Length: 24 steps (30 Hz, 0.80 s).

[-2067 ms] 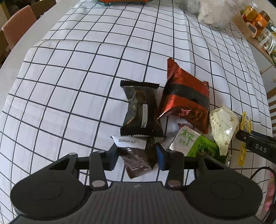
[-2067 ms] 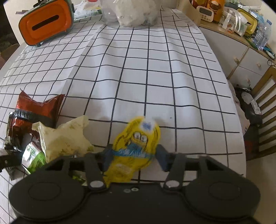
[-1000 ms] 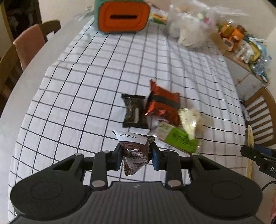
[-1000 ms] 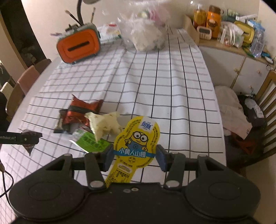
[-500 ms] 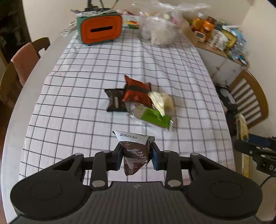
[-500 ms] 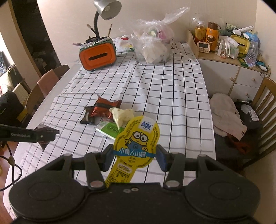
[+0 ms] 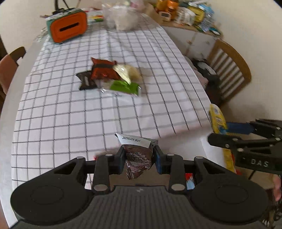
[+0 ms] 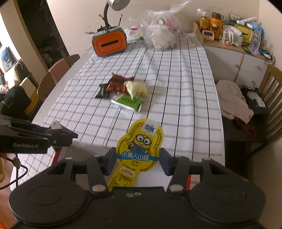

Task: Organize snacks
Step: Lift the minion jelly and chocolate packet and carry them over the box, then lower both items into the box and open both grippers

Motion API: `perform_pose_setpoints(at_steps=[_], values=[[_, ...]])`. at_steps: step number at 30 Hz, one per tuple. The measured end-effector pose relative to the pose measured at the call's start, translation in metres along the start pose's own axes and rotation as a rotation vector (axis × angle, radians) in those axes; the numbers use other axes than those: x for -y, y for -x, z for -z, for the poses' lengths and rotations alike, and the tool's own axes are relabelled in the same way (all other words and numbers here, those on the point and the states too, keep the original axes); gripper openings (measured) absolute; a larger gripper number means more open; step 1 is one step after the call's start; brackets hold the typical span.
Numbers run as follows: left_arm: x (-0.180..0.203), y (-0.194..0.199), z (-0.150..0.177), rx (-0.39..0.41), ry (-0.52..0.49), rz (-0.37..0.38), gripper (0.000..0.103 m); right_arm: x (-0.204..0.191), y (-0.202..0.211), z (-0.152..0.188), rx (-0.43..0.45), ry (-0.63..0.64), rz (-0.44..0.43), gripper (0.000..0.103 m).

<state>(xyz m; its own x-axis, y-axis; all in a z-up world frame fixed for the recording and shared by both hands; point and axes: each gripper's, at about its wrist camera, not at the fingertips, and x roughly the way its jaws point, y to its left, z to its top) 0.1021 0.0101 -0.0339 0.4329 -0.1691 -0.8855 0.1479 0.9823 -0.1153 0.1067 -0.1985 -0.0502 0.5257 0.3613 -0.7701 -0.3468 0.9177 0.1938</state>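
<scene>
I count six snack packets in all. Four lie bunched on the checked cloth (image 8: 176,74): one black packet (image 8: 103,91), one red packet (image 8: 117,83), one pale packet (image 8: 137,89) and one green packet (image 8: 127,102). Two more are held up off the table: one dark packet (image 7: 138,156) and one yellow packet (image 8: 141,149). I see two grippers, the left gripper (image 7: 139,158) and the right gripper (image 8: 138,158). At the far end stand one orange box (image 8: 109,44), one lamp (image 8: 115,5) and one clear bag (image 8: 161,33). I make out four chairs, perhaps more.
</scene>
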Motion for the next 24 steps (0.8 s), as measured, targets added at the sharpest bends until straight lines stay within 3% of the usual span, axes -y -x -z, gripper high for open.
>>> perform_pose_setpoints(at_steps=[11, 18, 24], values=[[0.03, -0.028, 0.044, -0.104, -0.07, -0.016, 0.032, -0.017, -0.017, 0.053, -0.108, 0.062, 0.008, 0.05], [0.051, -0.051, 0.058, -0.181, -0.14, -0.067, 0.032, -0.019, -0.033, 0.079, -0.178, 0.074, 0.022, 0.05], [0.061, -0.076, 0.06, -0.293, -0.173, -0.106, 0.033, -0.027, -0.04, 0.093, -0.216, 0.117, 0.037, 0.05]])
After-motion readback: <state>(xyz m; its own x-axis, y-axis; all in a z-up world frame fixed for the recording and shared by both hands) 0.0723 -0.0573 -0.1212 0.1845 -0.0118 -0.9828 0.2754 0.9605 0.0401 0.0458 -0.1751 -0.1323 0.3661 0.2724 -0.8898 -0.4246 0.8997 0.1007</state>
